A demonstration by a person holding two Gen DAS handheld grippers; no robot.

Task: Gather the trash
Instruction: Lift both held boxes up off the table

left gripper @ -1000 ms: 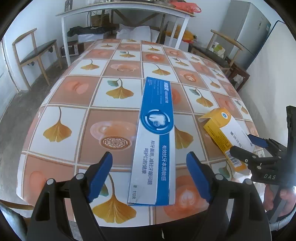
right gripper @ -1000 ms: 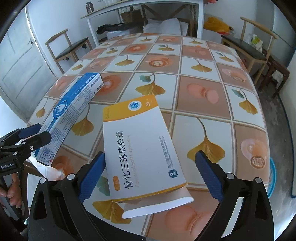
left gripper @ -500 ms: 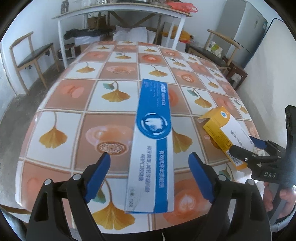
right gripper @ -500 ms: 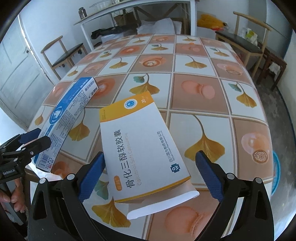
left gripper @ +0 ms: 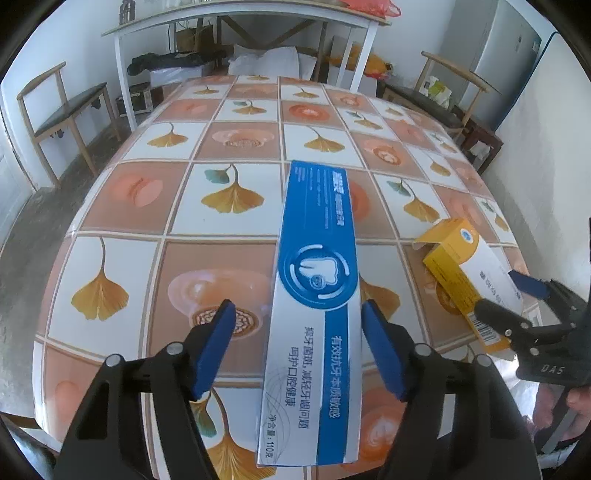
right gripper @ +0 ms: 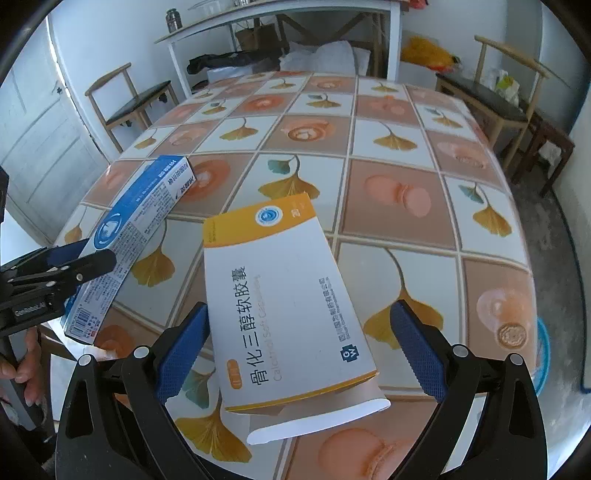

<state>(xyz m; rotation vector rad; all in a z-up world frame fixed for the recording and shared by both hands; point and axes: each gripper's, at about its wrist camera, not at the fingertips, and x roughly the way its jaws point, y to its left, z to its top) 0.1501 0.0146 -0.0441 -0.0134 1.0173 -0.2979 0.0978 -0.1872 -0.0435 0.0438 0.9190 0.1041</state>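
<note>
A long blue and white toothpaste box [left gripper: 317,295] lies on the table, its near end between the fingers of my open left gripper [left gripper: 299,350], which straddles it without touching. It also shows in the right wrist view [right gripper: 125,236]. A yellow and white medicine box [right gripper: 280,302] with an open flap lies between the fingers of my open right gripper [right gripper: 301,352]. The same box shows in the left wrist view [left gripper: 469,273] with the right gripper [left gripper: 517,299] around its near end.
The table [left gripper: 147,192] has a ginkgo-leaf tile pattern cloth. Wooden chairs [left gripper: 62,107] stand left and right [right gripper: 506,99]. A white side table [left gripper: 236,22] with bags beneath stands behind. A blue basket rim [right gripper: 543,362] shows below the table's right edge.
Both grippers have moved forward along their boxes, so each box now sits deeper between the fingers. The left gripper's fingers have come a little closer together. The boxes have not moved on the table.
</note>
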